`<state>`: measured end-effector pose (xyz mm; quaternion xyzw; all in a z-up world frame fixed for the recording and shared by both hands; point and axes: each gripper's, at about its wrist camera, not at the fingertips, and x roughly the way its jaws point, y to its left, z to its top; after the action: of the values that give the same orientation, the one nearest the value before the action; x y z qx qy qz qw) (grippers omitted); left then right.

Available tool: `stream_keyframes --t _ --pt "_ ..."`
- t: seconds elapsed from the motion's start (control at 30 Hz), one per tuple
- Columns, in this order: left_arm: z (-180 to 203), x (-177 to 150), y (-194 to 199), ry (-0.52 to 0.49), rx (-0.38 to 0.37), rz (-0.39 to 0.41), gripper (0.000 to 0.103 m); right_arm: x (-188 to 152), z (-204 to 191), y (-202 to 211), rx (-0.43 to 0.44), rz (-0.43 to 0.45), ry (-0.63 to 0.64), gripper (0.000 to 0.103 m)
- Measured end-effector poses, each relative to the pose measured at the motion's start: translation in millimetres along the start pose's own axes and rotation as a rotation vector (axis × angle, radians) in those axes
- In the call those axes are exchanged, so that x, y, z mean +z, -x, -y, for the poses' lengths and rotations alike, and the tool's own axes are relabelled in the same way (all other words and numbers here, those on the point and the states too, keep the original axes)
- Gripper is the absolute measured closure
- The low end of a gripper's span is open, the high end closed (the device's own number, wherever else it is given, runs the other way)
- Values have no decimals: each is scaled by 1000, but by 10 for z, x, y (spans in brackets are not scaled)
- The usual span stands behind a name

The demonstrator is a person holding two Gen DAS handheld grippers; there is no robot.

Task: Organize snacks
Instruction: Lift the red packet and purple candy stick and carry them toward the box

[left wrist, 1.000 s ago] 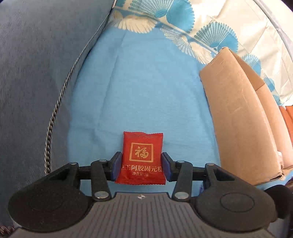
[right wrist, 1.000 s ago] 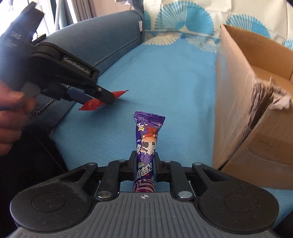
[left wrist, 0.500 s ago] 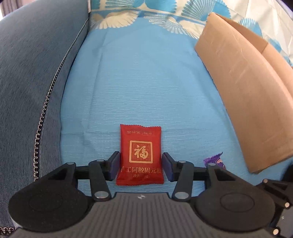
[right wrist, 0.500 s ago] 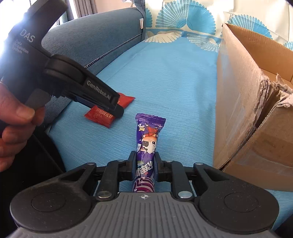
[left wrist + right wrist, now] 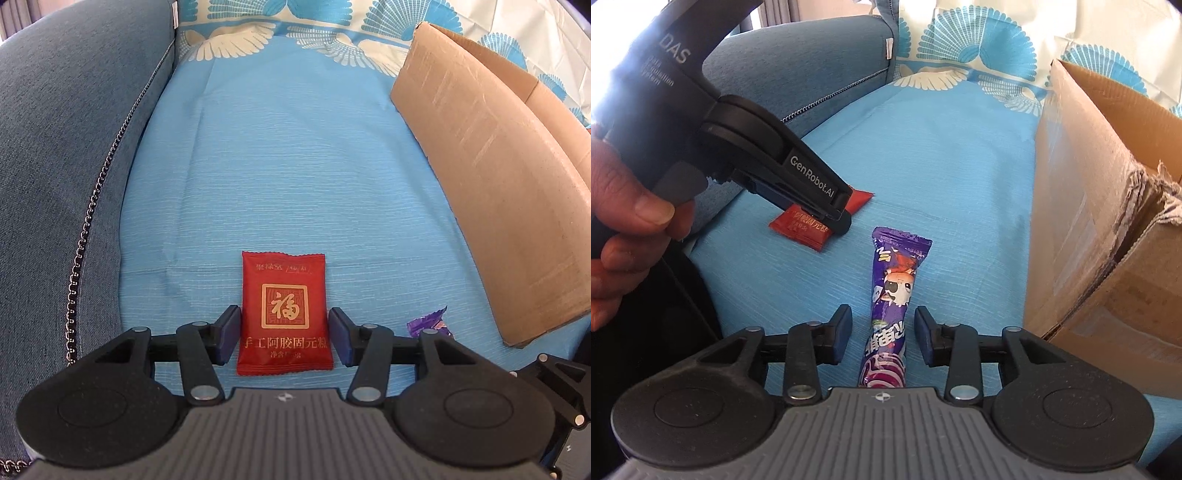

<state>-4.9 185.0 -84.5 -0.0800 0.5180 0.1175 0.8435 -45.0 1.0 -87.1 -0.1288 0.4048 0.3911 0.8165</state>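
A red snack packet with gold characters lies flat on the blue cloth. My left gripper is low over it, jaws open, a pad at each side edge with a thin gap. The packet also shows in the right wrist view, partly under the left gripper. A purple candy tube lies on the cloth between the pads of my right gripper, which is open and clear of it. The tube's tip shows in the left wrist view.
An open cardboard box stands on the right, its flap torn; it also shows in the left wrist view. A grey-blue sofa arm runs along the left. A fan-patterned cloth covers the back.
The left gripper came down with the red packet, which now lies on the cloth. The right gripper has opened and let go of the purple tube, which now lies between its pads.
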Motion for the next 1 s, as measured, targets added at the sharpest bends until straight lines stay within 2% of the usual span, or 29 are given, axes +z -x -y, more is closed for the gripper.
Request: stream_keyframes --t 0.2,0.27,0.33,0.47,0.6,0.8,1.0 --pt "17 -15 -18 -7 11 6 47 -11 -6 0 -21 5 20 65" --pt "29 -25 -16 -13 14 8 48 -24 -7 3 -28 10 32 70" --pt "42 -28 -13 -19 16 11 52 -33 -6 7 -29 14 41 83" --pt "43 -45 18 -12 18 34 56 -59 6 43 -45 29 40 86" --pt "6 -88 163 7 -7 117 56 -53 23 153 -55 83 24 87" --pt "-98 -202 482 63 -71 283 56 -29 20 396 -45 173 14 86" --pt "-175 -223 677 131 -98 383 56 8 32 591 -38 227 15 86"
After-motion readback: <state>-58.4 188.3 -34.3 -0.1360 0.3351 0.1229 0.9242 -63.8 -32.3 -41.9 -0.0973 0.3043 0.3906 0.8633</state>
